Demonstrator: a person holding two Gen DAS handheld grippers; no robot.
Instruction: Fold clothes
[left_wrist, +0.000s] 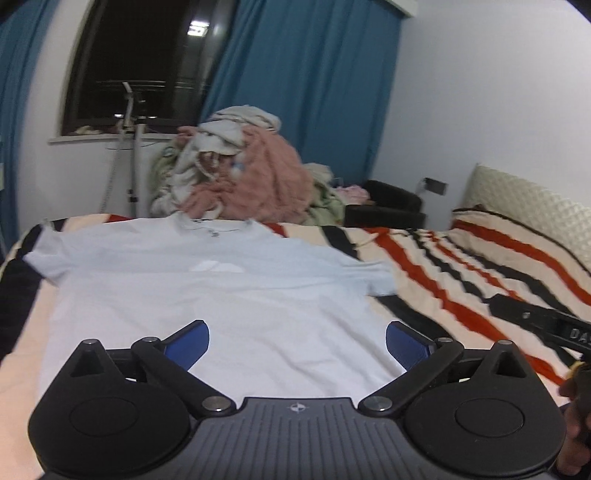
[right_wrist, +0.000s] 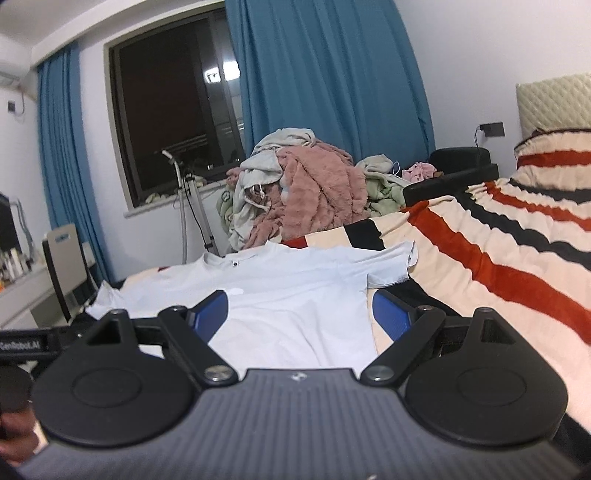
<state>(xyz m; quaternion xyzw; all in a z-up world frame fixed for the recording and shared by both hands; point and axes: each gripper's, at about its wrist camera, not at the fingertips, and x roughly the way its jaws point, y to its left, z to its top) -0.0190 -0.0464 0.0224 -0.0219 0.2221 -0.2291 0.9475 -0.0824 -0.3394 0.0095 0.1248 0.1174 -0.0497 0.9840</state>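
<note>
Your shirt (left_wrist: 207, 295) lies spread flat on the bed (left_wrist: 461, 258), collar away from you; both the left gripper (left_wrist: 297, 345) and right gripper (right_wrist: 300, 314) gape wide, holding nothing; folding looks unstarted; next, I'd judge, pinch a hem corner or sleeve each.

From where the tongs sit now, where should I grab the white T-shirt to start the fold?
Take the white T-shirt at its near bottom hem, one corner per tool, coming in low from the hem side. It lies flat, collar away, sleeves spread on the striped blanket. The left tongs and right tongs are open just above the hem, so the thin edge is the nearest loose fabric to pinch.
</note>
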